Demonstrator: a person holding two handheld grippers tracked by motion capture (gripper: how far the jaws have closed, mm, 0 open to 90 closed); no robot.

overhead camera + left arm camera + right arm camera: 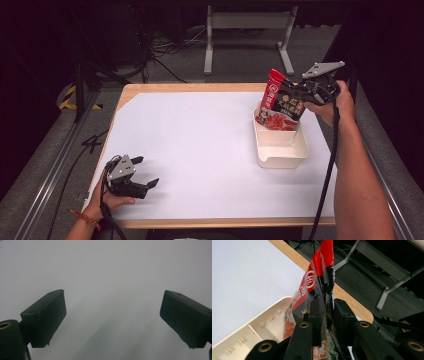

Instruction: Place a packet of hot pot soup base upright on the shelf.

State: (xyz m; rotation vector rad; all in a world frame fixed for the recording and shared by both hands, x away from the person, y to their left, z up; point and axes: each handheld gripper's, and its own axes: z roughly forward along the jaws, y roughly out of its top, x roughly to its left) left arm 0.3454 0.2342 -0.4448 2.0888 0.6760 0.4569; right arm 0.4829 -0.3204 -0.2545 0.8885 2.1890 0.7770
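At two o'clock on the table, the right gripper (306,93) pinches one red-and-black snack packet (280,102) upright, its bottom edge inside the single cream tray (280,156).

I'd lower it straight until the bottom rests flat before letting go, or it may tip over the tray's rim. The left gripper (145,172), at seven o'clock on the white table cover (200,150), gapes wide and holds nothing. Two grippers, one packet, one tray.

High view overhead; gripper views close, sharing white table (200,150).

White-covered wooden table (200,150) bears 1 cream tray (282,150)
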